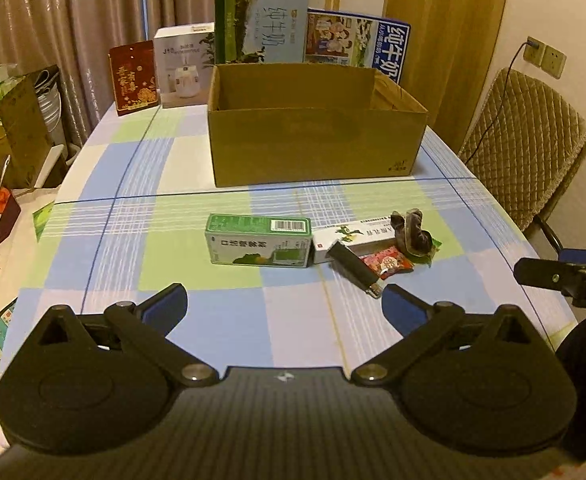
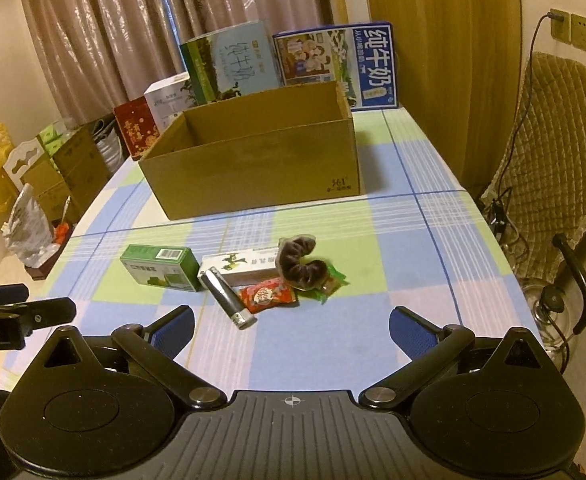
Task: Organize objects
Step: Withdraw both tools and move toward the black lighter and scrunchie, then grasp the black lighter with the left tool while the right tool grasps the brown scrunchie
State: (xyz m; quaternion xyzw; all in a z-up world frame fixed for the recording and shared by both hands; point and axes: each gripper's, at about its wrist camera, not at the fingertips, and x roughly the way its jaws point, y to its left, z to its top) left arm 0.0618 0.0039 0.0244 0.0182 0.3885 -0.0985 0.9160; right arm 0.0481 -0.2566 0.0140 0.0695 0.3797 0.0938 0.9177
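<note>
Both pairs of jaws stood spread wide with nothing between them: our left gripper (image 1: 284, 304) and our right gripper (image 2: 291, 326) hovered above the checked tablecloth (image 1: 221, 320), short of the small heap of things to be sorted. Nearest the right gripper lay a black cylinder with a metal tip (image 2: 229, 298), touching a red snack packet (image 2: 269, 295) with writing too small to read. Beside them a green box (image 1: 259, 241) showed a barcode and Chinese print, and a white box with a green leaf mark (image 1: 353, 236) lay against it, a dark velvet scrunchie (image 2: 300, 266) resting partly on top of it and on a green wrapper (image 2: 333, 280). Beyond the heap sat an open cardboard box (image 1: 313, 140), seemingly empty, stamped "361°" at its lower corner. Behind it stood two milk cartons (image 1: 261, 28) reading "纯牛奶", a white appliance box (image 1: 183, 68) and a red gift box (image 1: 133, 78).
</note>
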